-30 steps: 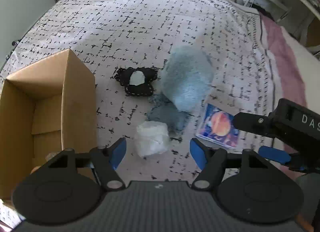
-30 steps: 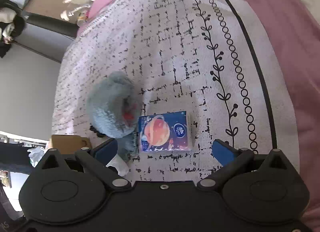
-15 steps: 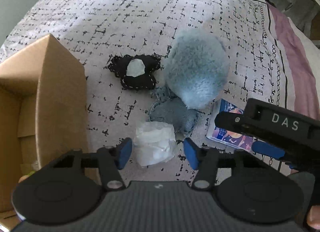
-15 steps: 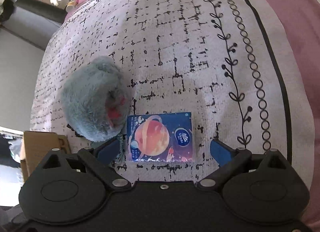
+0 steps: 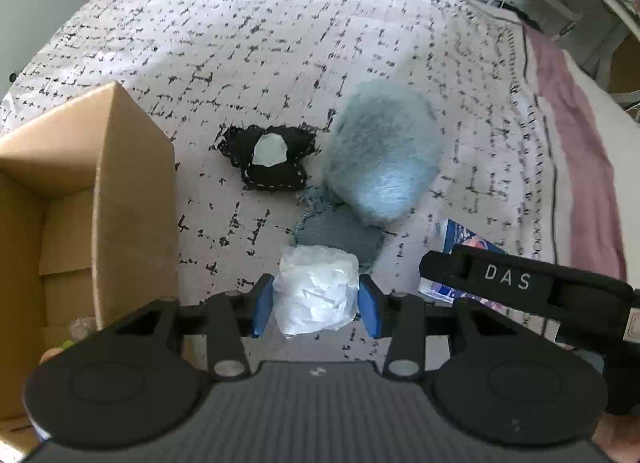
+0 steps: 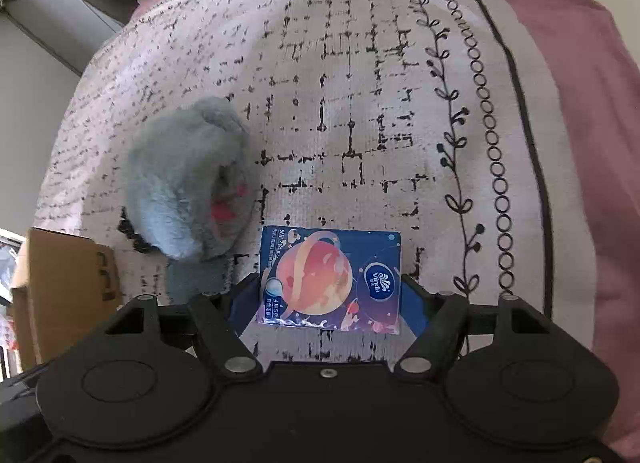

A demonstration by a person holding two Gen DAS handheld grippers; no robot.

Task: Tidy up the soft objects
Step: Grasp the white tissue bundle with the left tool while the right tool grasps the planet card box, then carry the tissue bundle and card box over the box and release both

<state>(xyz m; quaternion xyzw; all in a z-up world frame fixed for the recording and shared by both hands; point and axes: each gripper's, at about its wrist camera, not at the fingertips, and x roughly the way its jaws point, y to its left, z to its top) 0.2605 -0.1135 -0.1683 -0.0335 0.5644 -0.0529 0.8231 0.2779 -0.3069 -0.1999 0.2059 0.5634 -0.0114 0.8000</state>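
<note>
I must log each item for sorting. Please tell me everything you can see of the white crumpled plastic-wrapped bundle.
The white crumpled plastic-wrapped bundle looks soft and lumpy, its thin film wrinkled and slightly glossy. It lies on the patterned bedspread, its far edge against a grey-blue fabric piece. The left gripper brackets it, a blue pad at each side, apparently touching. The cardboard box stands to its left, apart.

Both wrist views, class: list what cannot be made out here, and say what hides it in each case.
- Cardboard box contents: left wrist view, cut off by the frame edge and hidden by the tongs' body.
- Tissue pack: left wrist view, mostly covered by the right tongs' arm.
- Blue plush face: right wrist view, blurred.
- Grey cloth shape: left wrist view, under the plush and the white plastic bundle.
</note>
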